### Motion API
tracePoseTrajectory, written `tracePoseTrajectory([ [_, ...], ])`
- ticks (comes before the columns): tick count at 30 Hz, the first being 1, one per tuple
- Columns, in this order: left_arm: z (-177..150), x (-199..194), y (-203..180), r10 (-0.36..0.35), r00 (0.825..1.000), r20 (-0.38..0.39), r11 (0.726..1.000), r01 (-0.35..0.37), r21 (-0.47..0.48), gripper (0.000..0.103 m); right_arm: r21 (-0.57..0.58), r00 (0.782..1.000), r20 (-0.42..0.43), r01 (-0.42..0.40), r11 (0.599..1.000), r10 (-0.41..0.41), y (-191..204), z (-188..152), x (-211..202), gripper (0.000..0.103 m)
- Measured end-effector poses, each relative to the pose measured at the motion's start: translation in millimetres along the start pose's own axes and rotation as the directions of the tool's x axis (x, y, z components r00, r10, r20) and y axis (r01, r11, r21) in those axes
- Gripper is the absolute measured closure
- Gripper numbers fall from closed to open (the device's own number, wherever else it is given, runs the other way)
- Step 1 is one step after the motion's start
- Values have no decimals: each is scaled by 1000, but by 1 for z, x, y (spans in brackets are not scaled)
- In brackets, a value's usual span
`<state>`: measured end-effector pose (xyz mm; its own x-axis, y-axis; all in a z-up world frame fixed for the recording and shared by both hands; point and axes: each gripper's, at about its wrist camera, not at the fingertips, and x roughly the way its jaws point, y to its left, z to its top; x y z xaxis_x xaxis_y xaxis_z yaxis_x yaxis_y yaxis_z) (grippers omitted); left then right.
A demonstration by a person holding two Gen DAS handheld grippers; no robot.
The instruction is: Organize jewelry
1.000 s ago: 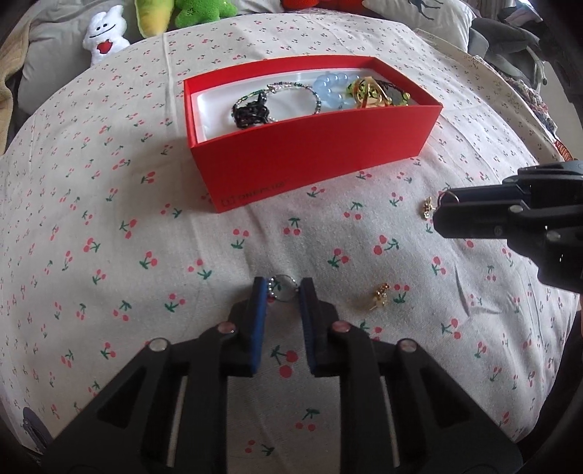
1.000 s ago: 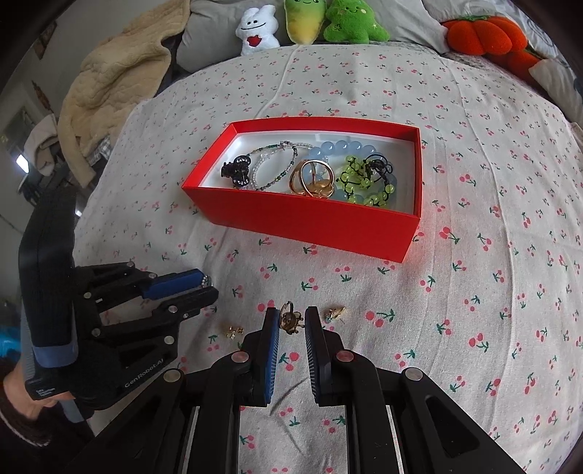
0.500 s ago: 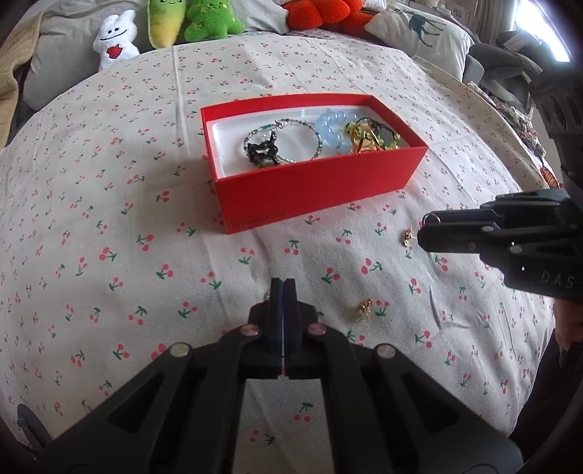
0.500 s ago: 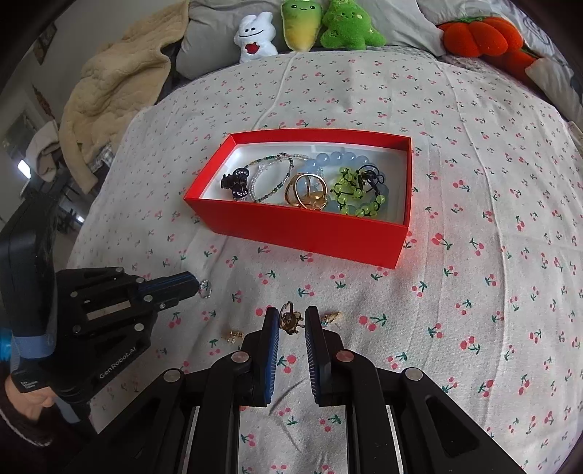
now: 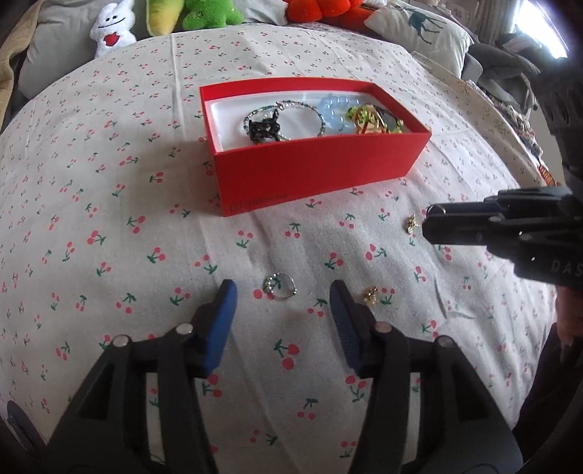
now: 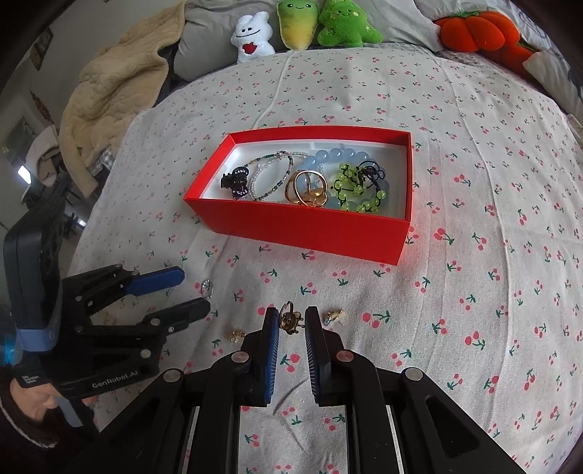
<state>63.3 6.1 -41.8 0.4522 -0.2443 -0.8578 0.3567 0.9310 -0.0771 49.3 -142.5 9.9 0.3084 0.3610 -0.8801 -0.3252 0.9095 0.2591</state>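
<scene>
A red box [image 5: 320, 171] [image 6: 302, 226] on the cherry-print bedspread holds bracelets, a black clip and gold rings. My left gripper [image 5: 282, 295] [image 6: 193, 291] is open, with a small silver ring [image 5: 280, 286] [image 6: 206, 288] lying on the cloth between its fingers. My right gripper [image 6: 291, 321] [image 5: 428, 222] has its jaws narrowly apart around a gold ring [image 6: 289, 319]; I cannot tell whether the pads touch it. Small gold earrings lie beside it on the right [image 6: 333, 315] [image 5: 411, 222] and on the left [image 6: 236, 334] [image 5: 371, 293].
Plush toys [image 6: 306, 25] and an orange pumpkin cushion [image 6: 473, 31] line the far edge of the bed. A beige blanket [image 6: 109, 91] is heaped at the left.
My left gripper was shut half a second ago and is now open wide, with the silver ring lying on the cloth between its fingers. The right gripper has barely moved.
</scene>
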Motion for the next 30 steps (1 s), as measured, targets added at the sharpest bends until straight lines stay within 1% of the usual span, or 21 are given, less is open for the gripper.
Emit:
tracePoseTrajectory([
  [1, -4, 5, -1, 8, 1000, 6, 1000, -9, 21, 49, -1, 1000, -5, -1, 1000, 1, 0, -1, 2, 88],
  [3, -10, 7, -5, 23, 998, 55, 998, -26, 54, 49, -4, 1000, -14, -1, 1000, 1, 2, -2, 5, 88],
  [5, -12, 7, -8, 21, 996, 82, 997, -26, 71, 53, -11, 1000, -22, -1, 1000, 0, 4, -4, 7, 88],
  [7, -13, 7, -6, 3, 995, 100, 998, -10, 69, 63, -17, 1000, -26, 2, 1000, -3, 6, -4, 9, 88],
  [8, -14, 6, -5, 0, 994, 106, 998, -7, 67, 66, -17, 1000, -28, 2, 1000, -3, 6, -4, 10, 88],
  [10, -14, 5, -5, -12, 994, 111, 998, 4, 69, 78, -14, 1000, -27, 1, 1000, -2, 7, -3, 10, 88],
  [12, -14, 5, -6, -14, 993, 114, 997, 6, 73, 82, -12, 1000, -25, 0, 1000, 0, 8, -3, 10, 88],
  [17, -15, 4, -10, 2, 993, 120, 997, -12, 79, 83, -14, 1000, -23, -3, 1000, 3, 9, -4, 8, 88],
  [23, -11, -1, -10, -3, 992, 122, 998, -5, 62, 83, -12, 1000, -9, -8, 1000, 8, 7, -4, 3, 88],
  [30, 5, -18, -16, -11, 986, 168, 998, 0, 66, 83, 11, 1000, 22, -13, 1000, 13, 0, 4, -8, 88],
])
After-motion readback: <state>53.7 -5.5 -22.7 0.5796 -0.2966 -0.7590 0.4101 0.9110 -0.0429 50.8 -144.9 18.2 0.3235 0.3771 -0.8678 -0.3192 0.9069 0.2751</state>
